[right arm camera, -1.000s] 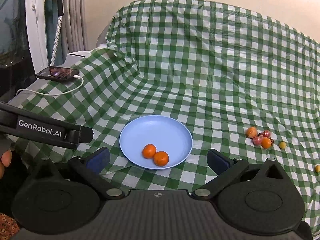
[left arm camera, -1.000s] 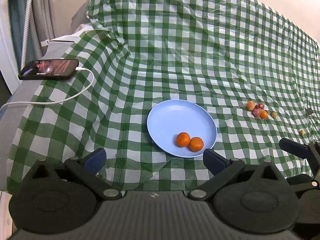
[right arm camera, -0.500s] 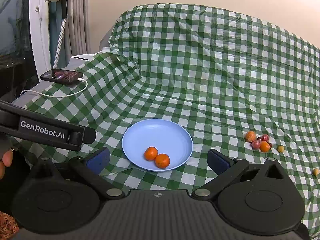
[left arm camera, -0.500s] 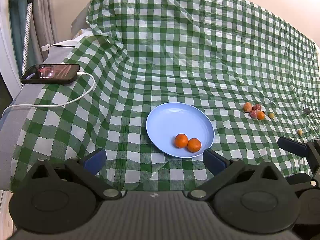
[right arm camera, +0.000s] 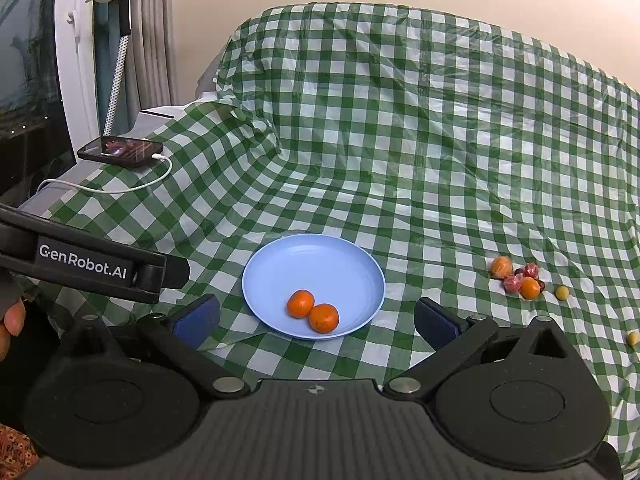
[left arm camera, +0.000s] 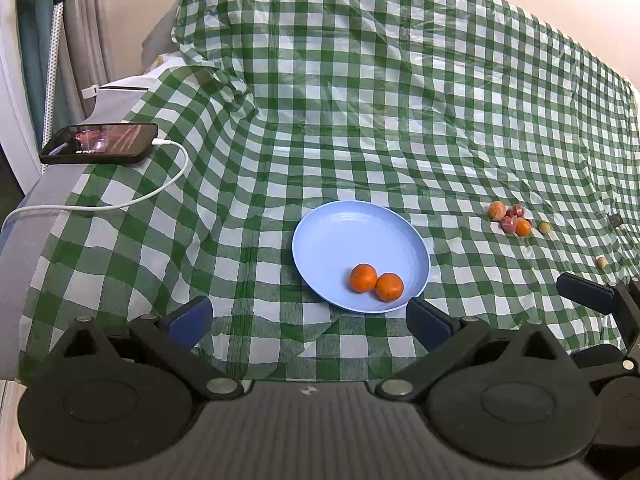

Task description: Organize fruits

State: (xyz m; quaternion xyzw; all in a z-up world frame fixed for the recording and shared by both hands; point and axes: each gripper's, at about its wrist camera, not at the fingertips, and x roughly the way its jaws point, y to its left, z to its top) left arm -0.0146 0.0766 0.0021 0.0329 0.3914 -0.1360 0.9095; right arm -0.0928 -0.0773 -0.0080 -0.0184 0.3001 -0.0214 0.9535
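A light blue plate (left arm camera: 340, 236) (right arm camera: 304, 264) lies on the green checked cloth with two oranges (left arm camera: 376, 282) (right arm camera: 313, 311) near its front rim. To its right sits a cluster of small fruits (left arm camera: 512, 218) (right arm camera: 518, 278), orange and reddish, with a small yellow fruit (left arm camera: 544, 227) (right arm camera: 562, 292) beside it and another yellow one (left arm camera: 601, 262) (right arm camera: 633, 338) nearer. My left gripper (left arm camera: 306, 320) is open and empty, short of the plate. My right gripper (right arm camera: 316, 320) is open and empty, its gap framing the plate's front edge.
A black phone (left arm camera: 100, 143) (right arm camera: 120, 152) on a white charging cable (left arm camera: 120, 200) lies at the far left edge. The cloth rises steeply at the back. The left gripper's black body (right arm camera: 80, 264) and a hand (right arm camera: 10, 324) show at left in the right wrist view.
Both grippers have drawn back and risen slightly, so the plate and fruits look a little smaller and farther. Nothing on the cloth has moved.
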